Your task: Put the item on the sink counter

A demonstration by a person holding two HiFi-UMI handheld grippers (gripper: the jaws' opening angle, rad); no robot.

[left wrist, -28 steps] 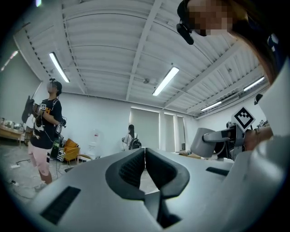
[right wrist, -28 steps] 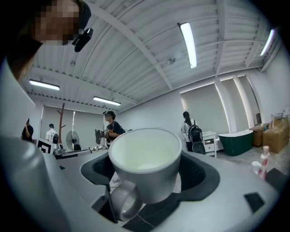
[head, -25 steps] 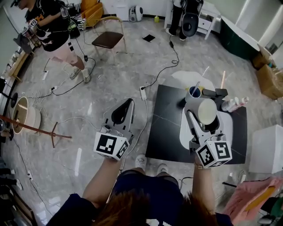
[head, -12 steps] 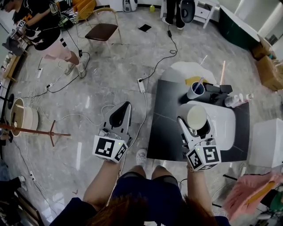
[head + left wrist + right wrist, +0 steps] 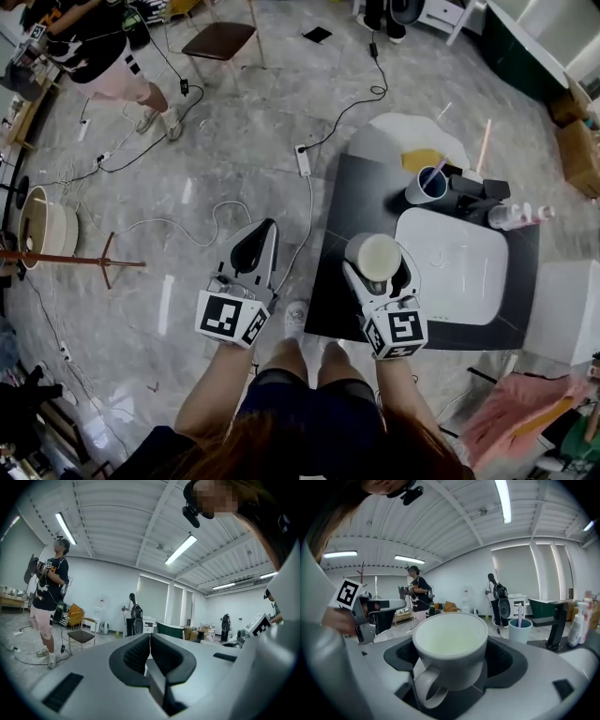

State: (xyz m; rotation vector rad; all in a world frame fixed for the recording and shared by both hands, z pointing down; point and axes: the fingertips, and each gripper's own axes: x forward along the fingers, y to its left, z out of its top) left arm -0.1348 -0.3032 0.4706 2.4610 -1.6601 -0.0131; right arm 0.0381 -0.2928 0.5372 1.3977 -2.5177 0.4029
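A white mug with a handle is clamped upright between the jaws of my right gripper. It sits over the left front part of the black sink counter, just left of the white basin. Whether it touches the counter I cannot tell. In the right gripper view the mug looks empty, its handle turned back toward the right gripper. My left gripper hangs over the floor left of the counter. In its own view the left gripper has its jaws together with nothing held.
At the counter's back stand a blue cup with a toothbrush, a black faucet and a bottle. A power strip and cables lie on the floor. Another person stands far left near a chair.
My right gripper has carried the mug from above the basin leftward and nearer, to the counter's left front part. The left gripper has hardly moved.
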